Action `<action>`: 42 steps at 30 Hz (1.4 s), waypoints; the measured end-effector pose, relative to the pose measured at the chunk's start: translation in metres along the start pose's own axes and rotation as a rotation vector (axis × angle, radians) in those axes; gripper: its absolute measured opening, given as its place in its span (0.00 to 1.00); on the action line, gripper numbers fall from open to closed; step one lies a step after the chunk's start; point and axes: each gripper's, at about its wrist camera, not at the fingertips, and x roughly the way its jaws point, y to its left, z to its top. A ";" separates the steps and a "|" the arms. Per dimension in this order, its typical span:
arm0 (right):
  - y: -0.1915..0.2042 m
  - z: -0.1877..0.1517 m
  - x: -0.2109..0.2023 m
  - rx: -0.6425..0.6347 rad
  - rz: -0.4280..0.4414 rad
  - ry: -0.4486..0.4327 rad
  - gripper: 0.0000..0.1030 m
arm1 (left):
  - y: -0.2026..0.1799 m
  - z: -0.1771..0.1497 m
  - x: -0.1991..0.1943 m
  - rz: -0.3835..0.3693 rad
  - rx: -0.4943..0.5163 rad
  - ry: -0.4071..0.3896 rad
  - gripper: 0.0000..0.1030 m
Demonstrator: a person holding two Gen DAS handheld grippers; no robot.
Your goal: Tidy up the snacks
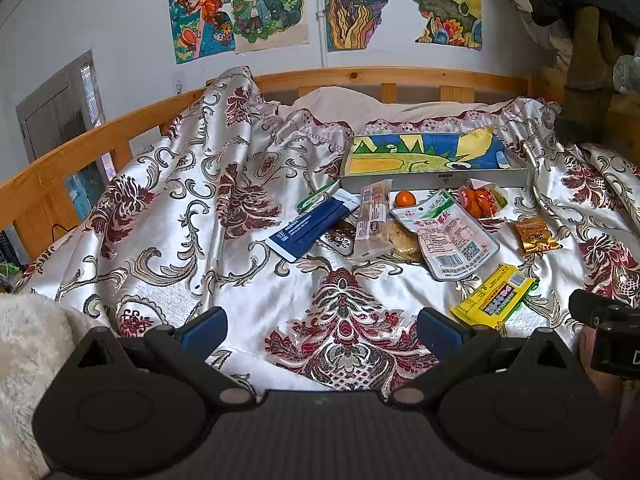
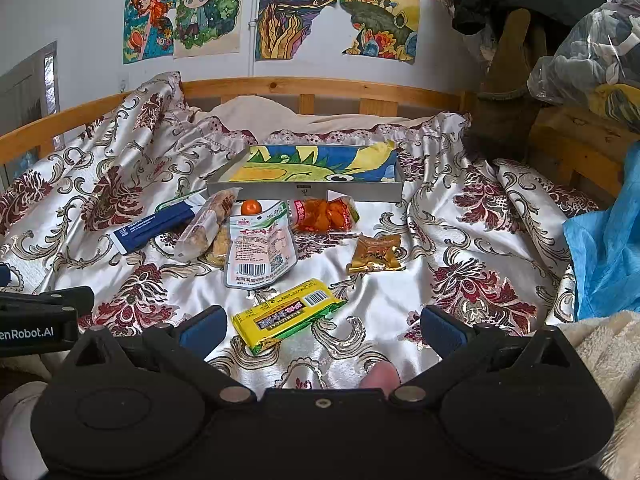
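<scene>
Left gripper (image 1: 322, 326) hangs with fingers spread wide over bare quilt (image 1: 224, 264), gripping nothing. Right gripper (image 2: 320, 326) is likewise wide and empty; a yellow packet (image 2: 286, 314) lies between its fingers. At 12 o'clock of that packet sit a white pouch (image 2: 260, 250), a gold sachet (image 2: 376, 258) at 1, a blue packet (image 2: 154, 228) at 10. Farther at 12, a tray (image 2: 308, 190) lined with a drawing.

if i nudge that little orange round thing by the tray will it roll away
Probably: the small orange fruit looks round and smooth, and the satin bedspread looks slick and rumpled. The grey tray behind and the white-green pouch in front may stop it.
</scene>
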 end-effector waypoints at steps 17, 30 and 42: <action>0.000 0.000 -0.001 -0.002 -0.001 0.001 0.99 | 0.001 0.000 0.000 -0.001 -0.001 -0.001 1.00; 0.002 0.001 -0.001 -0.003 -0.001 0.002 0.99 | 0.001 0.004 0.001 -0.012 -0.024 0.001 1.00; -0.004 0.010 0.026 0.017 0.102 0.154 0.99 | 0.008 0.027 0.015 -0.117 -0.048 0.080 1.00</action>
